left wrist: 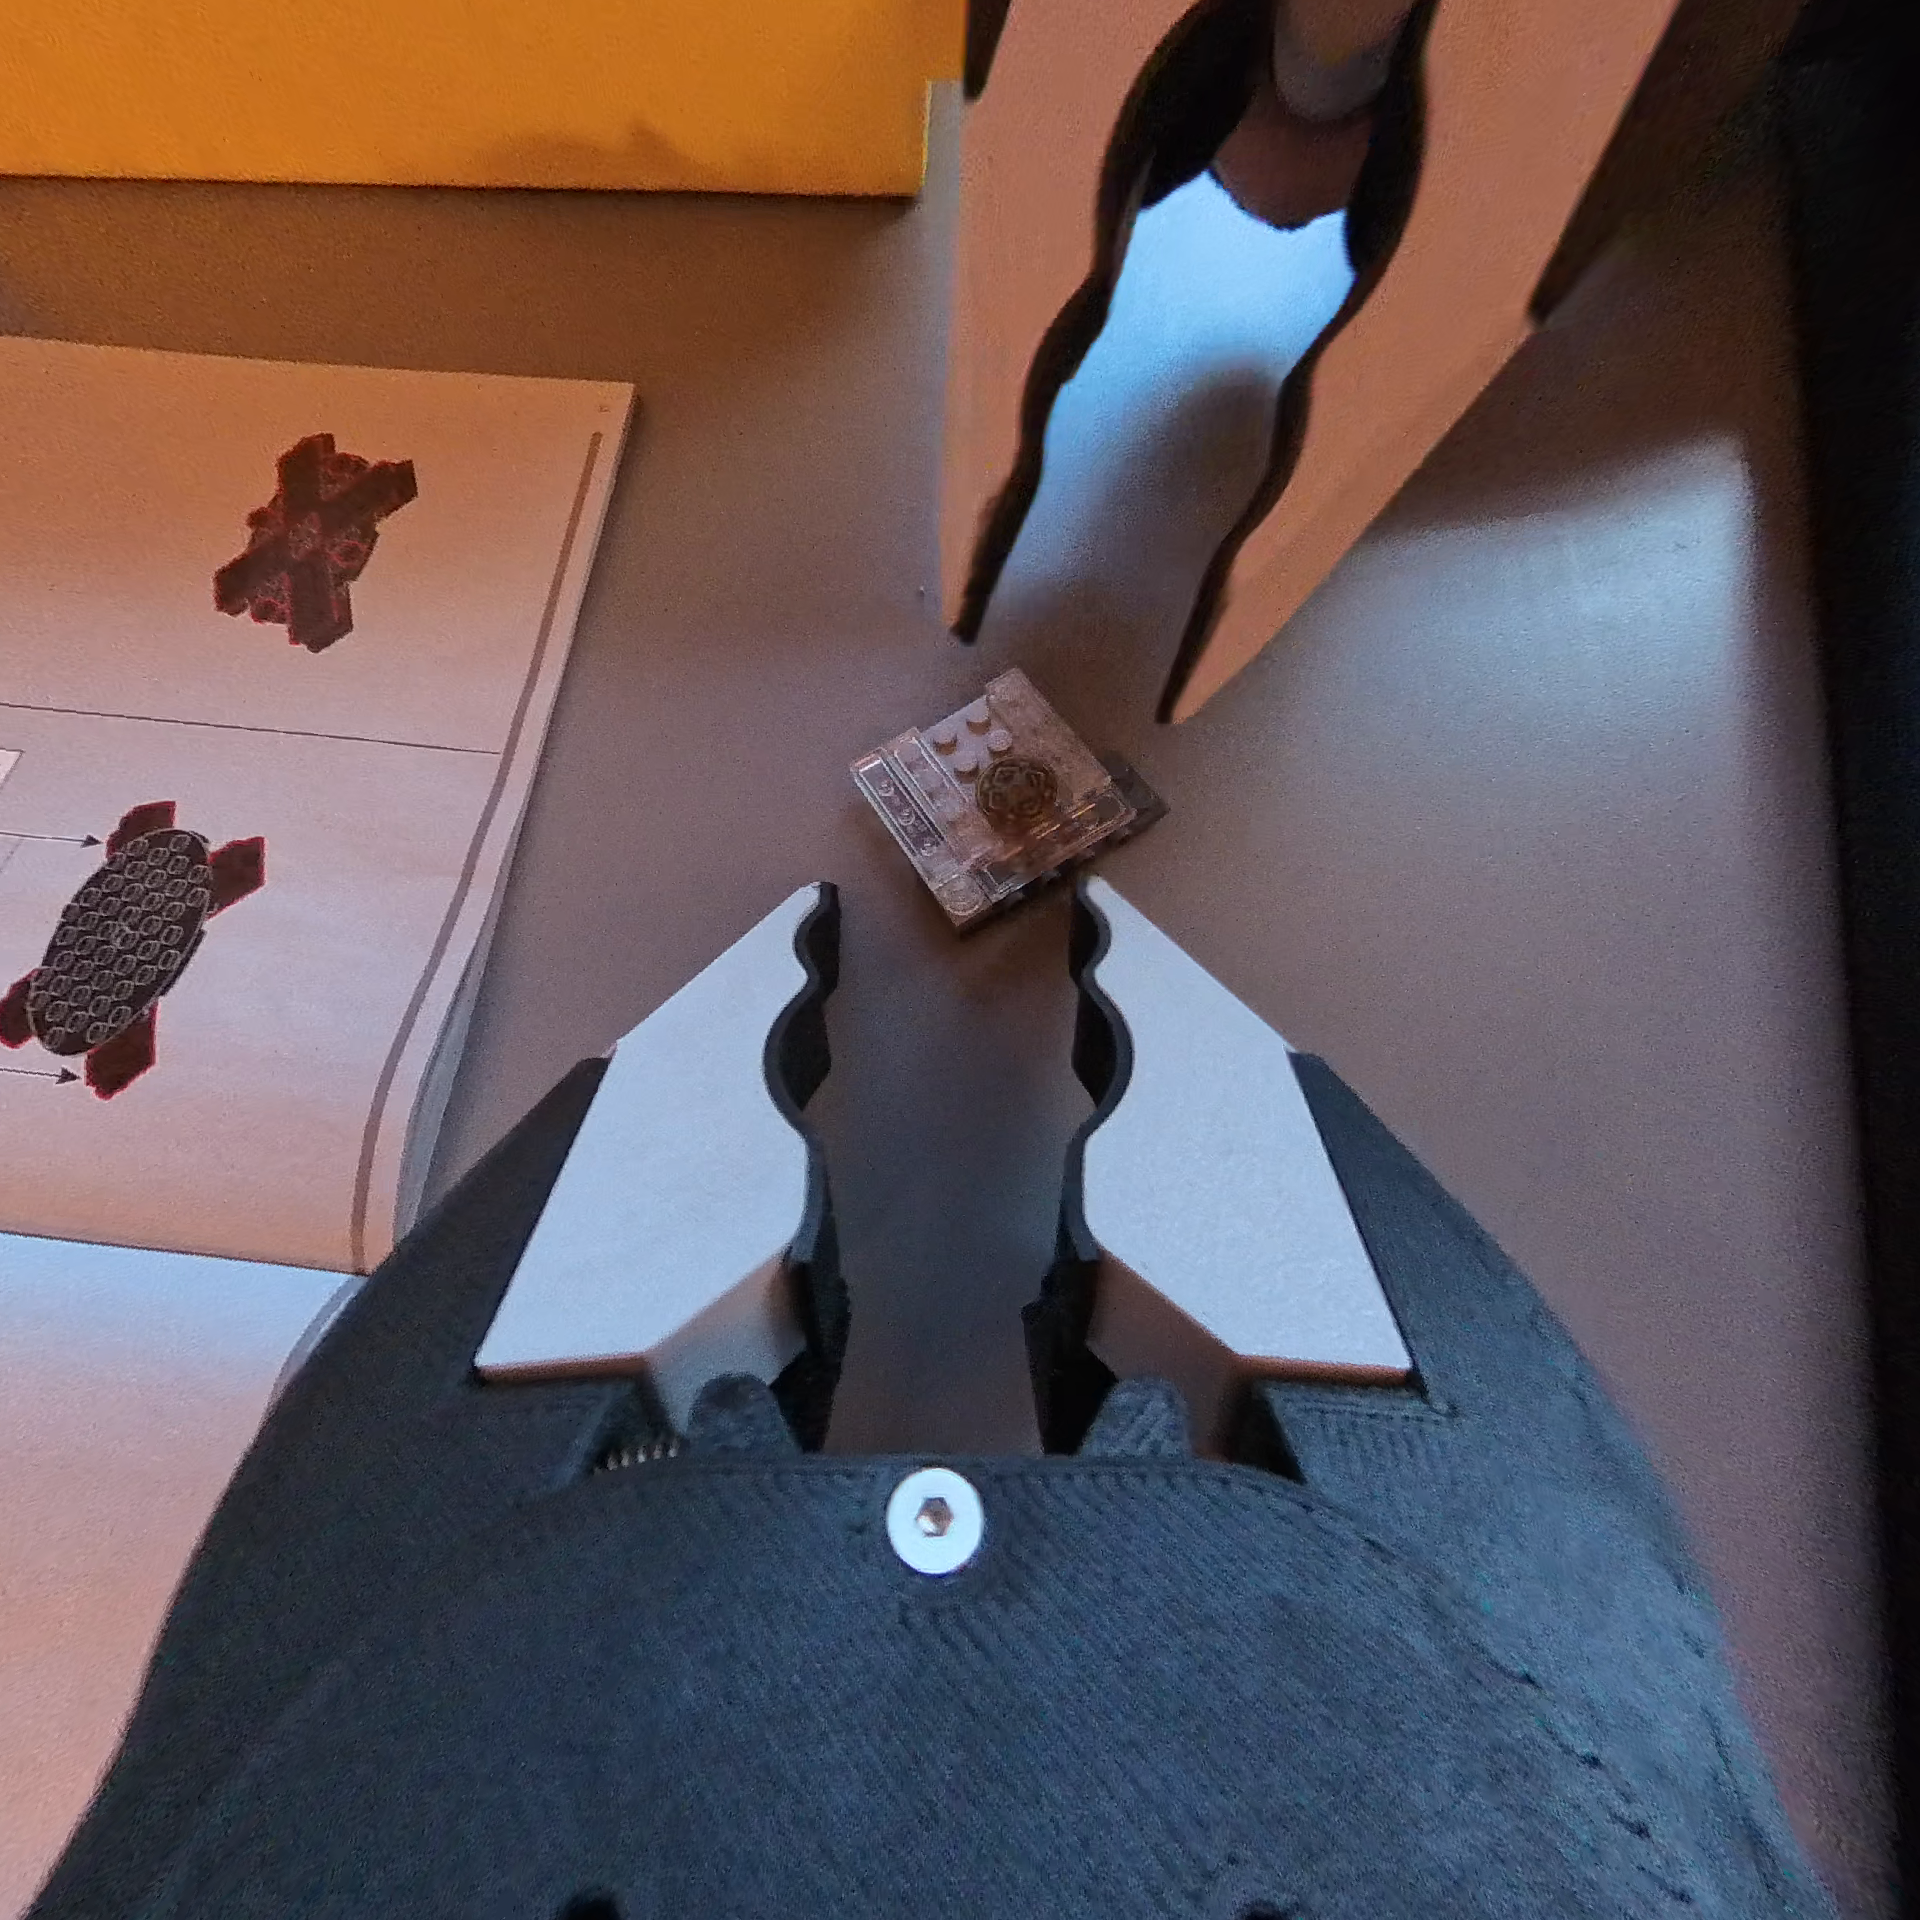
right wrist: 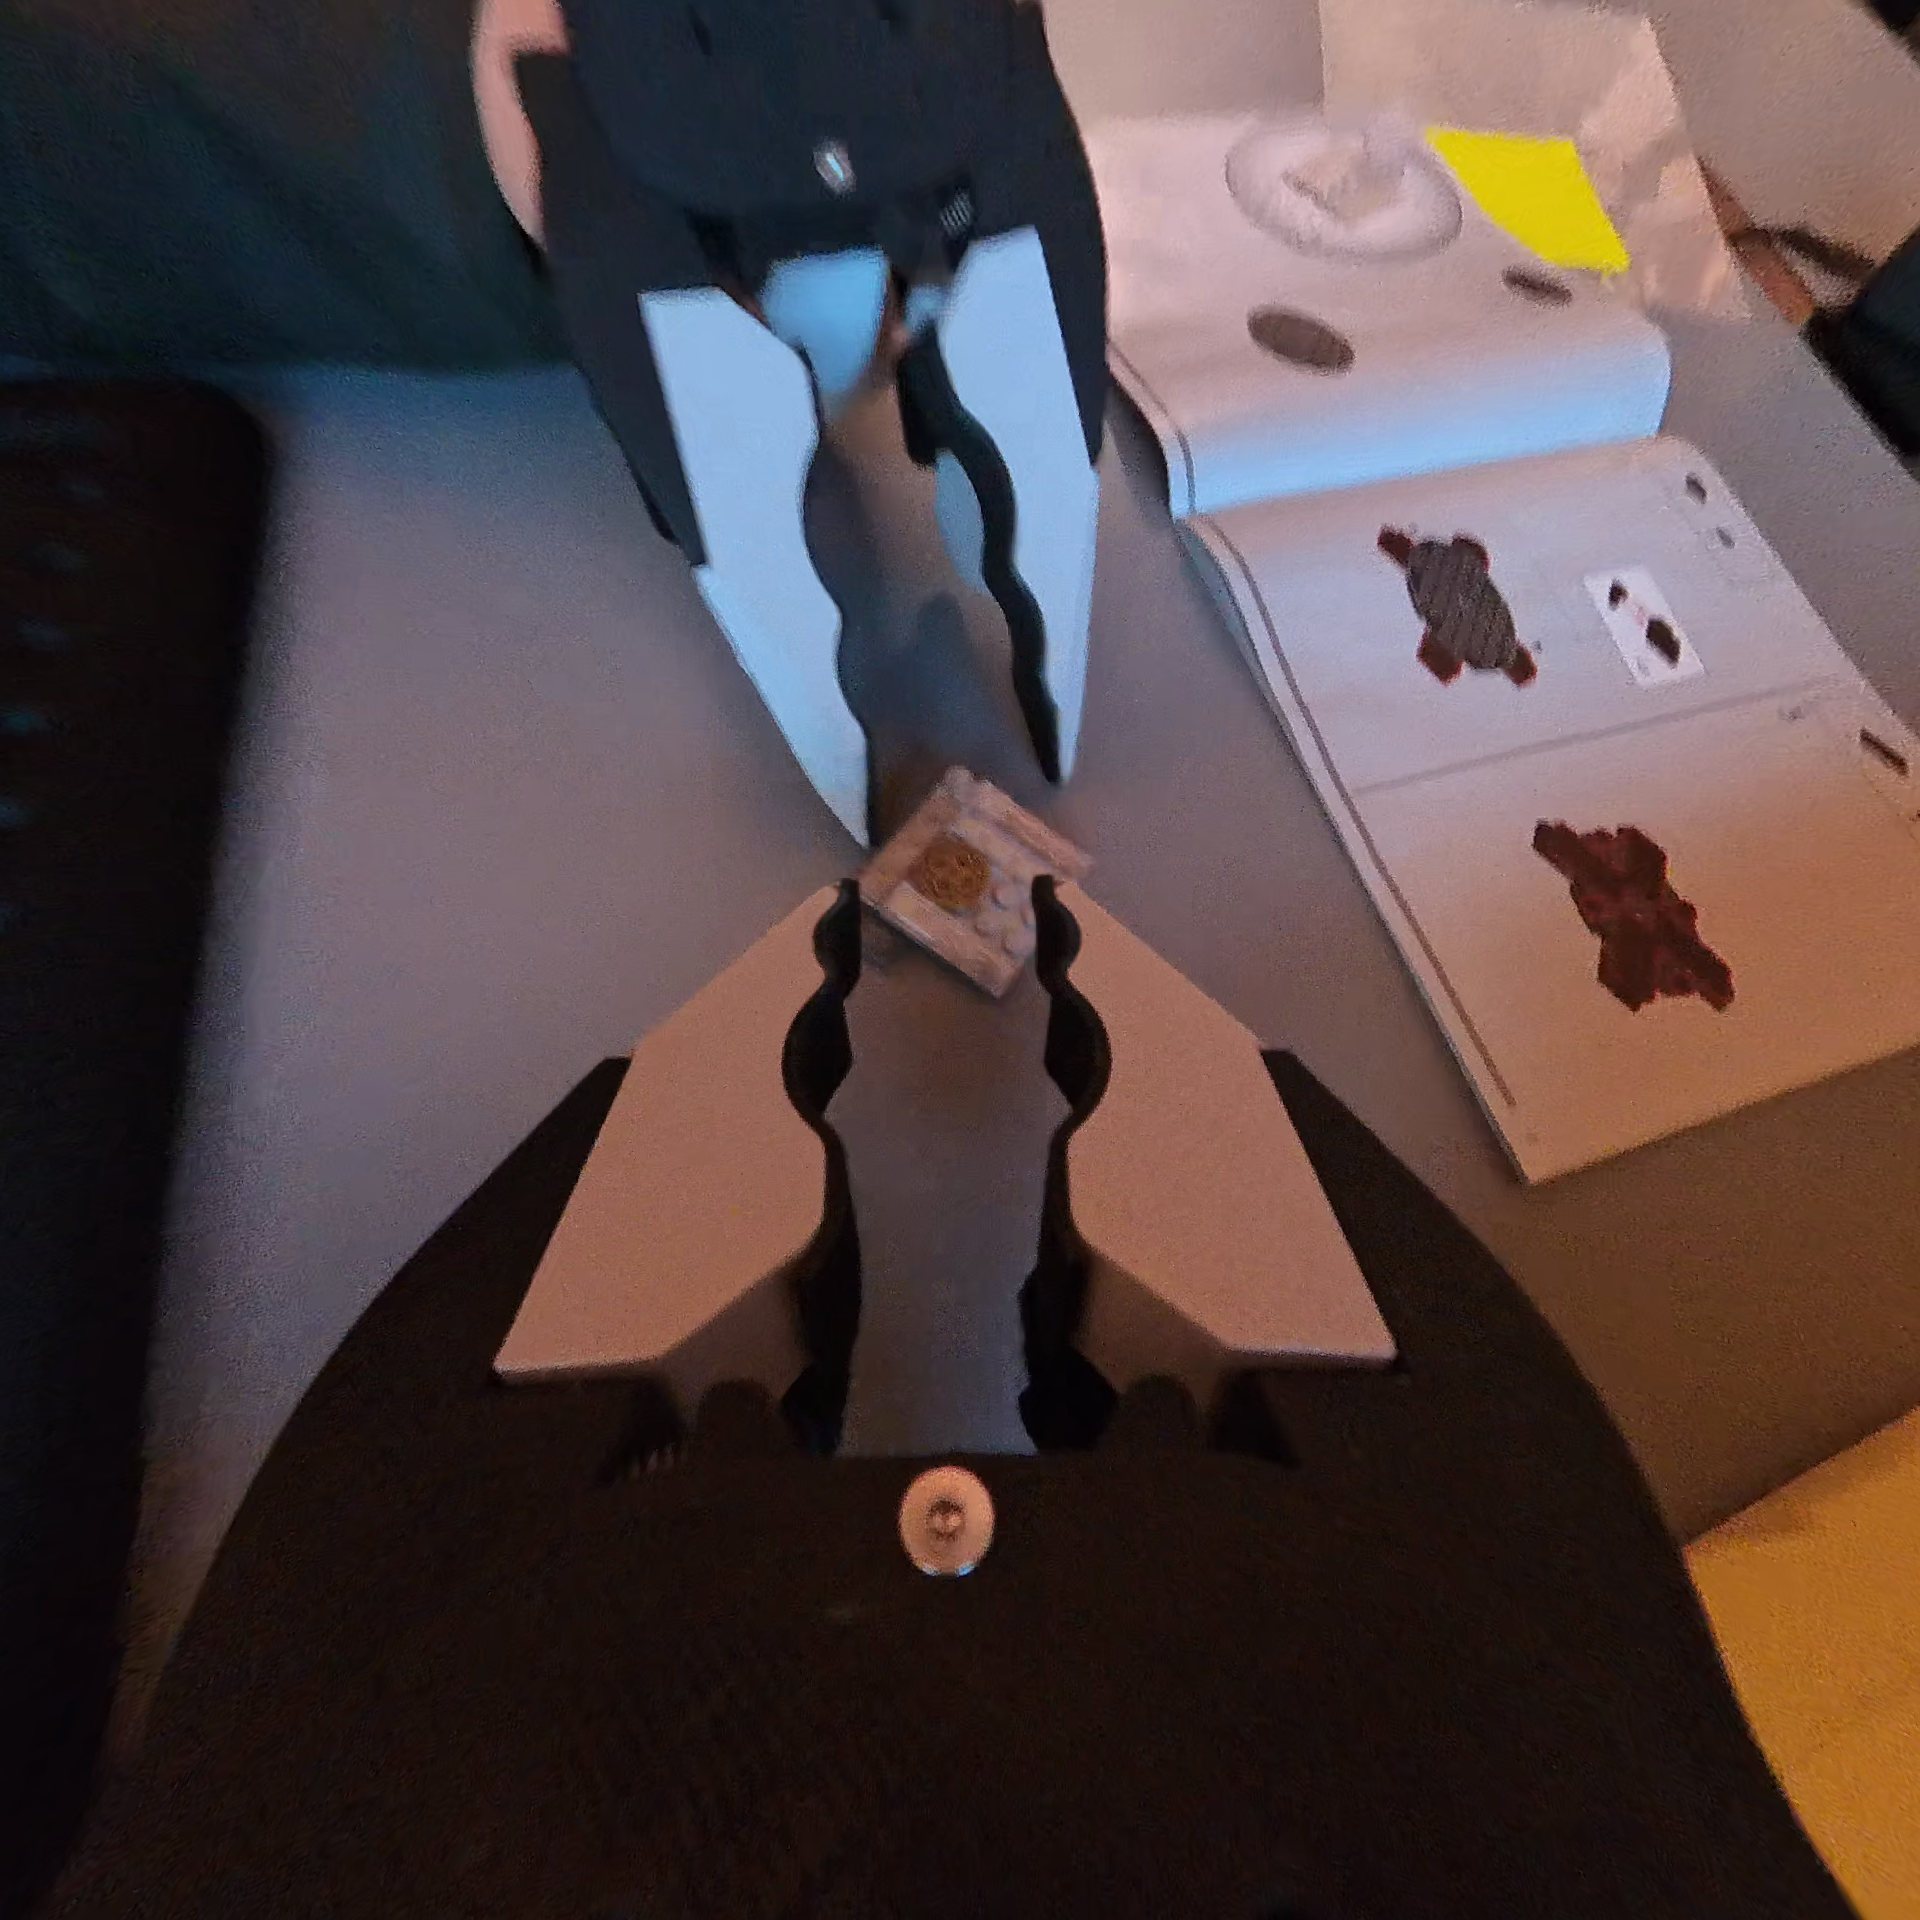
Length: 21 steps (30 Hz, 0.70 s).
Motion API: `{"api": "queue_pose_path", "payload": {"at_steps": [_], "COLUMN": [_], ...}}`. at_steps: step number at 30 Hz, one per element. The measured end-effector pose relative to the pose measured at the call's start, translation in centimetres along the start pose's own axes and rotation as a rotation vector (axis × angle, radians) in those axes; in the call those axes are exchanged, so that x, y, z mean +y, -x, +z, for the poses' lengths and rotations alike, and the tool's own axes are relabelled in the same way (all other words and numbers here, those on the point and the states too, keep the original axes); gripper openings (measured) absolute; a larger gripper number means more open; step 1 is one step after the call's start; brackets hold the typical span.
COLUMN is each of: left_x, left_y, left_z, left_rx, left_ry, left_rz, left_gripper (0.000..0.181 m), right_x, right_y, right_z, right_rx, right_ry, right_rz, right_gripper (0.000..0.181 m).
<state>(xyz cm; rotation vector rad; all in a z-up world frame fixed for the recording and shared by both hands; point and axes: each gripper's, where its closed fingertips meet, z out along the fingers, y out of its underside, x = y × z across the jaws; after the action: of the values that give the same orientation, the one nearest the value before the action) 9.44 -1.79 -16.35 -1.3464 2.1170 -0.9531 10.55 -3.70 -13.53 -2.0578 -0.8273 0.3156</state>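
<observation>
A small square assembly of pale, clear studded plates with a round gold-patterned tile point(left wrist: 1003, 795) lies flat on the grey table point(left wrist: 1507, 831). My left gripper point(left wrist: 956, 894) is open and empty. Its right fingertip point(left wrist: 1091, 904) is at the assembly's near edge. My right gripper point(left wrist: 1070, 670) faces it from the far side, open, with its tips just short of the assembly. In the right wrist view the assembly point(right wrist: 971, 883) sits at the mouth of my right gripper point(right wrist: 945, 888), with the left gripper point(right wrist: 954, 800) close behind it.
An open instruction booklet point(left wrist: 312, 779) with pictures of dark red builds lies to the left; it also shows in the right wrist view point(right wrist: 1558, 831). A yellow surface point(left wrist: 468, 94) borders the table. A dark strip point(right wrist: 104, 831) runs along the other side. Clear plastic point(right wrist: 1340, 197) and a yellow note point(right wrist: 1527, 197) lie beyond the booklet. About 4 cm separates my left fingertips from my right.
</observation>
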Motion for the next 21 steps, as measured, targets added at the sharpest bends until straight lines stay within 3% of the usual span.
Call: {"api": "queue_pose_path", "payload": {"at_steps": [4,7,16,21], "left_x": [0.0,-0.2,-0.3,-1.0], "left_y": [0.5,0.6,0.8,0.6], "left_z": [0.1,0.3,0.3,-0.1], "left_rx": [-0.033,-0.051,-0.081,-0.013], "left_ry": [-0.002,-0.008,0.011,-0.044], "left_rz": [-0.003,0.007,0.025,-0.065], "left_gripper": [0.032,0.023,0.023,0.021], "right_x": [1.4,1.6,2.0,2.0], "right_y": [-0.3,-0.8,-1.3,-1.2], "right_z": [1.0,1.5,1.4,1.5], "right_rx": [-0.062,-0.060,0.002,0.004], "right_ry": [0.041,0.042,0.076,0.077], "right_rz": [0.229,0.331,0.290,0.273], "right_gripper": [0.054,0.058,0.050,0.050]}}
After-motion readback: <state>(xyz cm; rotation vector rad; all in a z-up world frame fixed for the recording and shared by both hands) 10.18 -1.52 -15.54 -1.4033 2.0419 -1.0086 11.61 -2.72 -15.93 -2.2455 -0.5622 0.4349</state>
